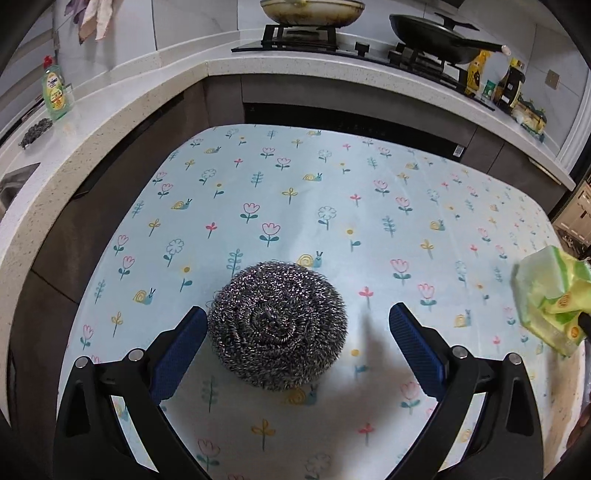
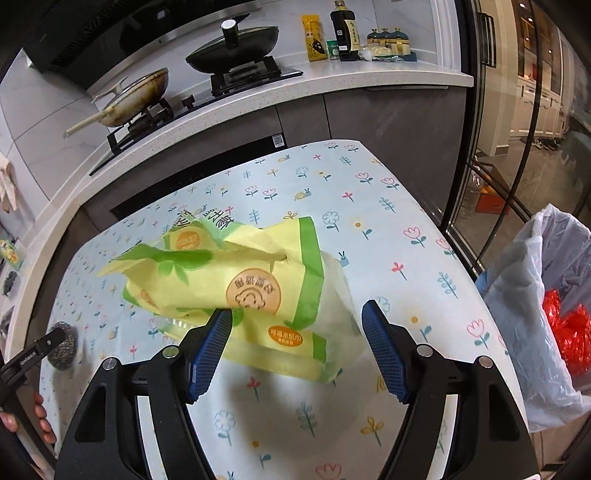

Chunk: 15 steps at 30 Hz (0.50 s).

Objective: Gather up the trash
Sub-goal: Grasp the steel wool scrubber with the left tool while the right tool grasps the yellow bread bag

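A: What's closest to the left gripper [image 1: 297, 325]?

B: A steel wool scrubber [image 1: 277, 325], round and coiled, lying on the flowered tablecloth [image 1: 332, 184]. The jaws stand wide on either side of it. The left pad is just at its edge, the right pad is well clear; nothing is gripped.

A: And the right gripper [image 2: 297, 325]?

B: Its jaws are spread too, fairly wide. A crumpled yellow-green wrapper [image 2: 240, 280] lies on the cloth between and just beyond them. The left pad overlaps the wrapper's near edge in the picture, but I cannot tell if it touches. The right pad is apart from it.

A: What else is near?

B: In the right wrist view, the scrubber sits at the far left with the left gripper's black finger over it, and a person's fingertips [image 2: 40, 417] show at the lower left corner. Off the table's right edge hangs a pale plastic trash bag [image 2: 535, 288] with something red inside.

A: Farther back?

B: A speckled white countertop [image 1: 122, 110] runs around the table above dark cabinets. On it is a green dish soap bottle [image 1: 55, 92] with a second scrubber nearby. Beyond, a gas hob [image 2: 207, 99] carries a stained pale pan [image 2: 136, 96] and a dark lidded wok [image 2: 232, 48], with sauce bottles [image 2: 343, 29] beside it. Glass doors stand at the right.
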Motion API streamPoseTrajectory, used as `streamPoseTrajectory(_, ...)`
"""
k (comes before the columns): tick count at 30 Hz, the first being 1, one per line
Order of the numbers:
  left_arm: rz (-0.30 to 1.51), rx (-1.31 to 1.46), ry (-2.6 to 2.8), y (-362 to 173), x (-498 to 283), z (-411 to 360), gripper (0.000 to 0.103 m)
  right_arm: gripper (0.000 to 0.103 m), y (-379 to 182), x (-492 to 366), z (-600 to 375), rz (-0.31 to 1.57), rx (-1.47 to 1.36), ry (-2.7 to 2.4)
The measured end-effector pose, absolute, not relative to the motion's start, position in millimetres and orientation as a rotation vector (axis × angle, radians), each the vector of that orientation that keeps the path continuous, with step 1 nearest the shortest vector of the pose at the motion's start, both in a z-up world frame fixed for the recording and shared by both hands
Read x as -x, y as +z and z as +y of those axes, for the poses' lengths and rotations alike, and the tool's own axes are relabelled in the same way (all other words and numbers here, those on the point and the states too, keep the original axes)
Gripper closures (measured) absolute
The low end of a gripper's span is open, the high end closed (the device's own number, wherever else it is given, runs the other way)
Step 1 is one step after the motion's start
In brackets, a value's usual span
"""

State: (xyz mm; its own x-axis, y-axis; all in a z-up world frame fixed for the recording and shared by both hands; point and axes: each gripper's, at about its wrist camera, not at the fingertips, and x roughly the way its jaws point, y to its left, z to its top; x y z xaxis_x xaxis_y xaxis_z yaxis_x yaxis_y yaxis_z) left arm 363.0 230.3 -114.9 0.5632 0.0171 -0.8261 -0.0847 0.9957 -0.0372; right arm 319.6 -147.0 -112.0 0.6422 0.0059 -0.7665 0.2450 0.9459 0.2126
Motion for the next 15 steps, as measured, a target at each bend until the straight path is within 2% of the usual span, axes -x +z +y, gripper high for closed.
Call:
streamPoseTrajectory(3, 0.984, 0.091, 0.059, -123, -366, 237, 0.010, 0.034, -117, -326, -143, 0.865, -0.299, -0.132)
streamPoseTrajectory(4, 0.983, 0.108, 0.060, -124, -365, 239, 0.013, 0.037, -118, -326, -142, 0.865, -0.296, -0.129)
streamPoseTrajectory(6, 0.974, 0.118, 0.068, -124, -363, 242, 0.021, 0.052, -121, -328, -138, 0.874, -0.291, -0.115)
streamPoseTrajectory(7, 0.972, 0.112, 0.067, -124, -361, 242, 0.029, 0.058, -123, -328, -136, 0.878, -0.289, -0.108)
streamPoseTrajectory(9, 0.974, 0.106, 0.059, -124, -359, 240, 0.030, 0.076, -123, -327, -135, 0.878, -0.296, -0.094)
streamPoseTrajectory(15, 0.969, 0.127, 0.040, -116, -344, 229, 0.033, 0.086, -114, -311, -138, 0.862, -0.333, -0.083)
